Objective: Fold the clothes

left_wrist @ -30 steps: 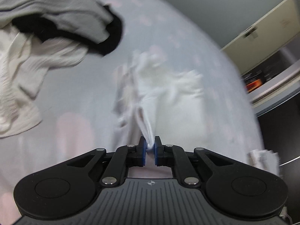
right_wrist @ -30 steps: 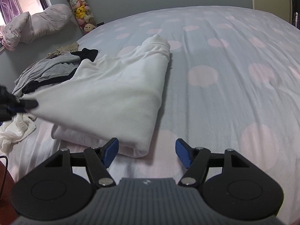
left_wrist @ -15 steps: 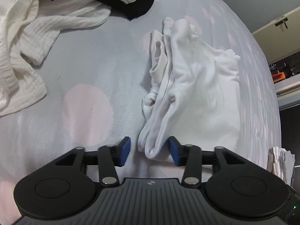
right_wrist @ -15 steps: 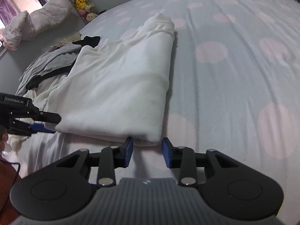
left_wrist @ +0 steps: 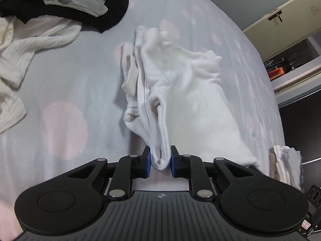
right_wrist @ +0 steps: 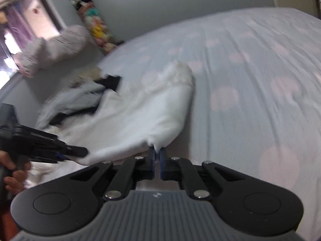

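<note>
A folded white garment [left_wrist: 180,92] lies on the polka-dot bed sheet [left_wrist: 64,126]. My left gripper [left_wrist: 160,161] is shut on its thick near corner, with a bundle of fabric layers between the blue pads. In the right wrist view the same white garment [right_wrist: 140,116] is lifted at its near edge. My right gripper [right_wrist: 157,160] is shut on its other near corner. The left gripper [right_wrist: 76,151] shows at the left of that view, holding the far corner, with the edge stretched between the two.
A grey and black garment [left_wrist: 70,2] and a cream ribbed garment [left_wrist: 24,46] lie at the far left of the bed. A pink pillow [right_wrist: 52,48] and stuffed toys [right_wrist: 94,24] are at the head. A cabinet [left_wrist: 291,26] stands right.
The left gripper let go of the garment, opened, then closed again on the thick folded corner. The right gripper closed from wide open onto the other corner and lifted the edge.
</note>
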